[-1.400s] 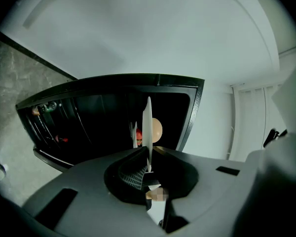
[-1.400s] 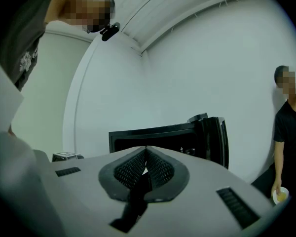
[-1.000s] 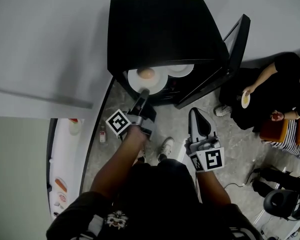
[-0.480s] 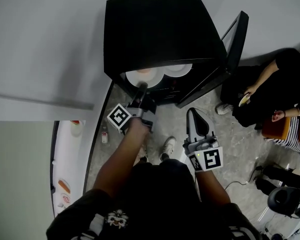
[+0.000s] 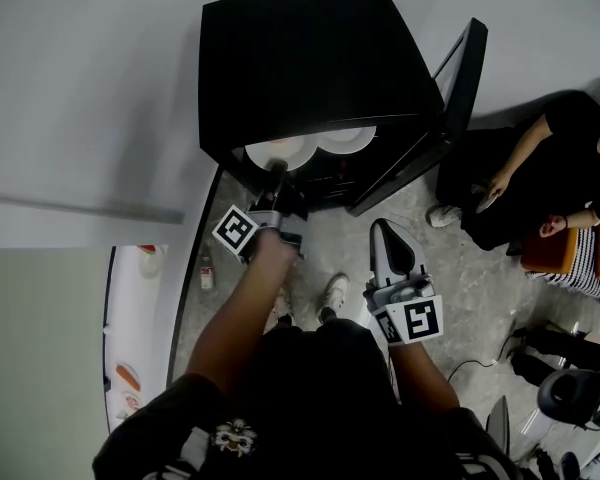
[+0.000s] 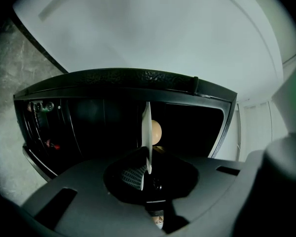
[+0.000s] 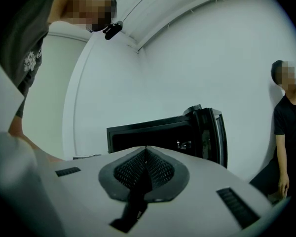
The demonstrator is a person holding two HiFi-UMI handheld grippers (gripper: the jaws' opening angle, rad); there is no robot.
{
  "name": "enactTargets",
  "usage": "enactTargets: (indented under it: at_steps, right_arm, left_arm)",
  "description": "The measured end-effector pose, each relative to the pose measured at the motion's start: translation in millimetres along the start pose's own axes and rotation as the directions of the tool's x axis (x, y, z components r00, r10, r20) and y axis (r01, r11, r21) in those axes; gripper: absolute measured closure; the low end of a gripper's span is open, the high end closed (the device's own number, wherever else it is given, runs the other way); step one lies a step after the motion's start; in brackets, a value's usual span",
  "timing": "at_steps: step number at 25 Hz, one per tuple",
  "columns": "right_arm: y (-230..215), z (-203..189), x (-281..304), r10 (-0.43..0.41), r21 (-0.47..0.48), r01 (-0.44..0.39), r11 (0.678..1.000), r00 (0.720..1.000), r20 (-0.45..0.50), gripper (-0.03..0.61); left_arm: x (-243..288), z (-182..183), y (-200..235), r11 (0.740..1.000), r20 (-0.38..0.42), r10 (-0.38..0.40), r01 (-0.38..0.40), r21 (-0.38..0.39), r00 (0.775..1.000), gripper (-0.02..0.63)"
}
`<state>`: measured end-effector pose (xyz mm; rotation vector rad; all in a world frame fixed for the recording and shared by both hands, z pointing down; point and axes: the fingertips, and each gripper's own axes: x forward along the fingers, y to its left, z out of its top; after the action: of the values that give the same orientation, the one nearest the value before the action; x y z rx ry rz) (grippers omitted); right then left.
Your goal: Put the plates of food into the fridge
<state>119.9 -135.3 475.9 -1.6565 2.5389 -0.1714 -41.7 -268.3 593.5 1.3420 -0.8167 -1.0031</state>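
Observation:
A small black fridge stands on the floor with its door swung open to the right. My left gripper is shut on the rim of a white plate carrying a round tan piece of food, and the plate sits partly inside the fridge opening. A second white plate lies inside to its right. In the left gripper view the held plate shows edge-on with the food beside it. My right gripper hangs shut and empty, short of the fridge.
A person in black sits on the floor to the right of the fridge door. A small bottle stands on the floor at the left, beside a white counter with food on it. A chair base is at the lower right.
My left gripper has pushed the plate farther into the fridge, so more of it is hidden under the fridge top. The right gripper has barely moved.

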Motion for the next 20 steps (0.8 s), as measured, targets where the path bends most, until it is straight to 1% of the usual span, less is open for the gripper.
enactTargets:
  at_steps: [4, 7, 11, 13, 16, 20]
  right_arm:
    - [2.3, -2.5, -0.9, 0.01, -0.001, -0.01, 1.0, 1.0, -0.008, 0.554]
    - [4.2, -8.2, -2.7, 0.025, -0.011, -0.025, 1.0, 0.999, -0.021, 0.554]
    - [9.0, 0.1, 3.3, 0.018, 0.0, -0.018, 1.0, 1.0, -0.002, 0.554]
    - [10.9, 2.9, 5.3, 0.021, 0.0, -0.021, 1.0, 1.0, 0.004, 0.554]
    - [13.2, 5.1, 7.8, 0.03, -0.005, -0.03, 1.0, 1.0, 0.007, 0.555]
    - [16.0, 2.2, 8.5, 0.044, -0.024, -0.044, 0.999, 0.999, 0.01, 0.554]
  left_arm:
    - [4.2, 10.4, 1.3, 1.0, 0.04, -0.002, 0.002, 0.012, 0.999, 0.571]
    - [6.4, 15.3, 2.2, 1.0, 0.044, -0.003, 0.002, 0.024, 0.999, 0.571]
    - [4.1, 12.4, 1.8, 0.998, 0.021, -0.003, 0.002, 0.06, 1.0, 0.567]
    - [-0.4, 10.3, 3.2, 0.997, 0.01, 0.007, -0.008, 0.081, 1.0, 0.523]
    - [-10.8, 5.1, 1.9, 0.991, -0.015, 0.029, -0.027, 0.128, 0.999, 0.503]
    - [-28.4, -8.3, -11.0, 0.991, -0.054, 0.02, -0.012, 0.131, 0.998, 0.502]
